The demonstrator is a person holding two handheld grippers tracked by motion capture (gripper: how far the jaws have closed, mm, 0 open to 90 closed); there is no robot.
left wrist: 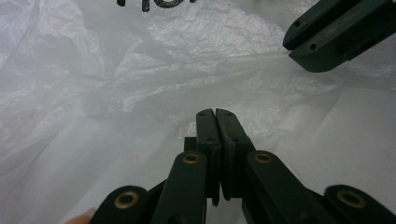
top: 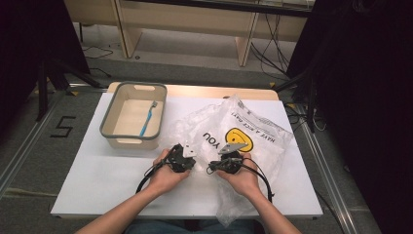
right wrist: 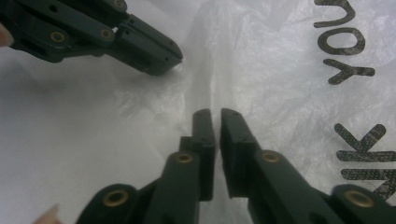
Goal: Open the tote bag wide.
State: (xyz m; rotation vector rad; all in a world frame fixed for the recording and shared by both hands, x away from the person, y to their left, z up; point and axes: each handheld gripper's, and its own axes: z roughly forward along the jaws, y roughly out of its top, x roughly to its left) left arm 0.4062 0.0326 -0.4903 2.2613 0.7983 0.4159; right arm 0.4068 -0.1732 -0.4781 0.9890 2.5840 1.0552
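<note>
White table (top: 97, 175) with two items resting on it.
A grey-rimmed bin (top: 132, 116) sits at the back left; a crumpled clear plastic bag (top: 258, 141) with a yellow smiley print spreads over the centre and right.

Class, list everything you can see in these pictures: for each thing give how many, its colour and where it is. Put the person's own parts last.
table: one, white top, centre of the high view.
plastic bag: one, clear-white with black lettering and a yellow smiley face, crumpled on the right half of the table.
basket: one, pale with a grey rim, back left of the table.
toothbrush: one, blue, lying inside the basket.
bench: one, light wood, on the floor behind the table.
cables: several, black, on the floor by the bench.
left hand-held gripper: one, black, jaws closed, at the bag's near edge.
right hand-held gripper: one, black, jaws nearly together, on the bag.
hands: two, holding the grippers.
</note>
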